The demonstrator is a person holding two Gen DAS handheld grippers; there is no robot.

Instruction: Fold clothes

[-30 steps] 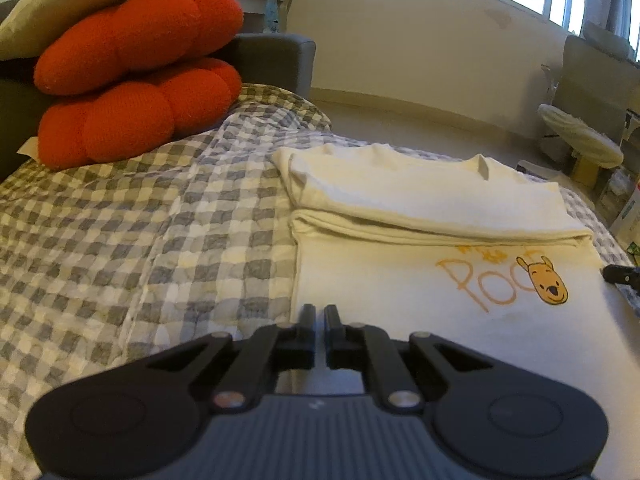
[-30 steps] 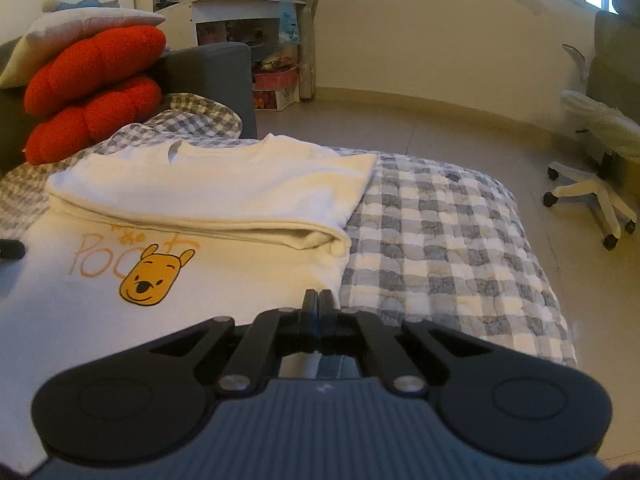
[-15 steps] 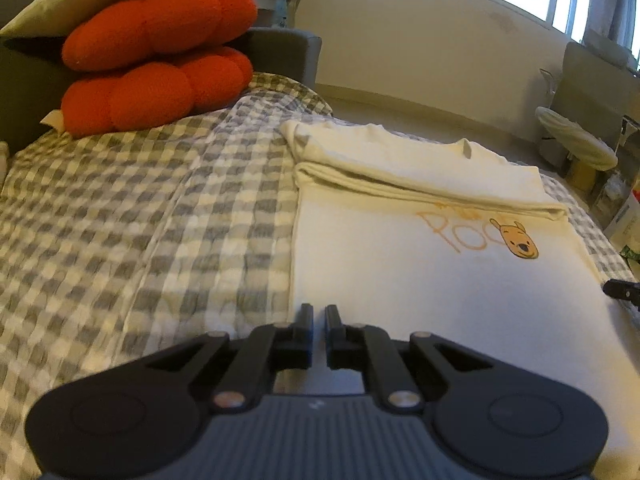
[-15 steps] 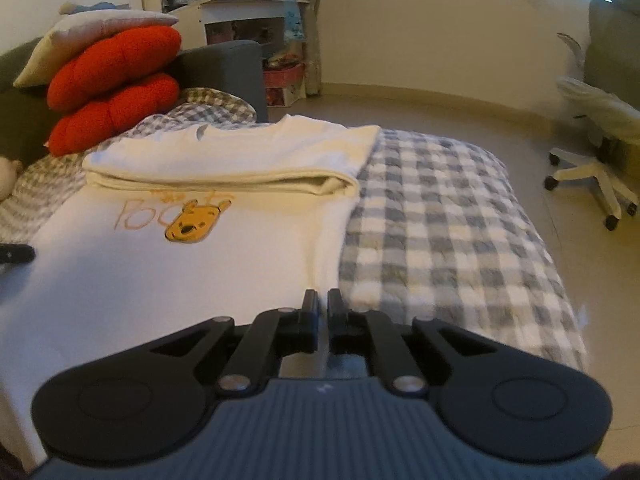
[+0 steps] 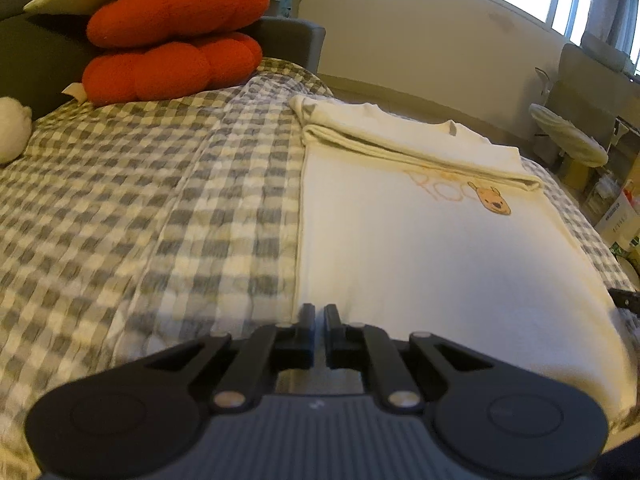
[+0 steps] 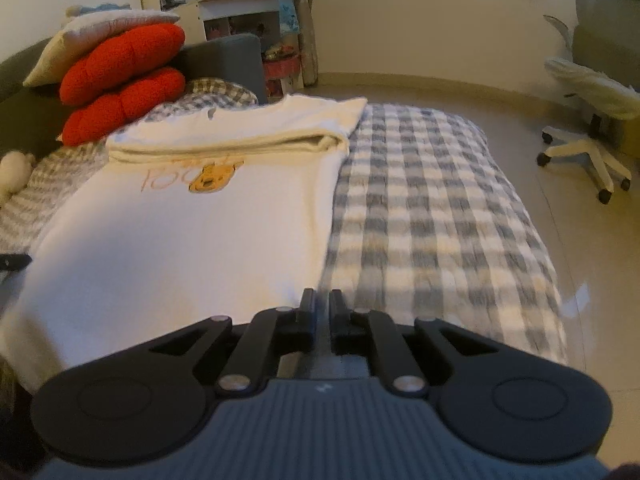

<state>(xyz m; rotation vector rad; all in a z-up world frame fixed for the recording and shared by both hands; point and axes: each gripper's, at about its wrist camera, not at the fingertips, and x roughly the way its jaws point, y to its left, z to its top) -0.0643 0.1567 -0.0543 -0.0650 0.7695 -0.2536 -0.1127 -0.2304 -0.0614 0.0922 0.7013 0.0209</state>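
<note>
A cream shirt (image 5: 420, 248) lies flat on a bed with a grey and white checked blanket (image 5: 140, 220). The shirt has a yellow bear face (image 5: 493, 201) and orange letters on it. Its far part is folded back over itself, so a thick fold runs across it just past the bear. The near end of the shirt reaches the near edge of the bed.

The left gripper (image 5: 316, 316) is at the shirt's near left corner. Its two fingers are almost together, with just a thin slit between them. Whether they pinch the cloth cannot be told, because the tips hide it.

The right gripper (image 6: 319, 304) is at the shirt's near right corner, where the shirt meets the checked blanket (image 6: 432, 216). Its fingers are also nearly together, and a grip on the cloth cannot be seen.

At the far left corner of the bed, two puffy red cushions (image 5: 172, 40) sit one on top of the other, with a pale pillow (image 6: 96, 40) on top. A small white fluffy toy (image 5: 12, 128) rests at the left edge. Off the right side of the bed, a white chair on wheels (image 6: 588, 120) stands on the shiny floor. Nothing lies on top of the shirt.
</note>
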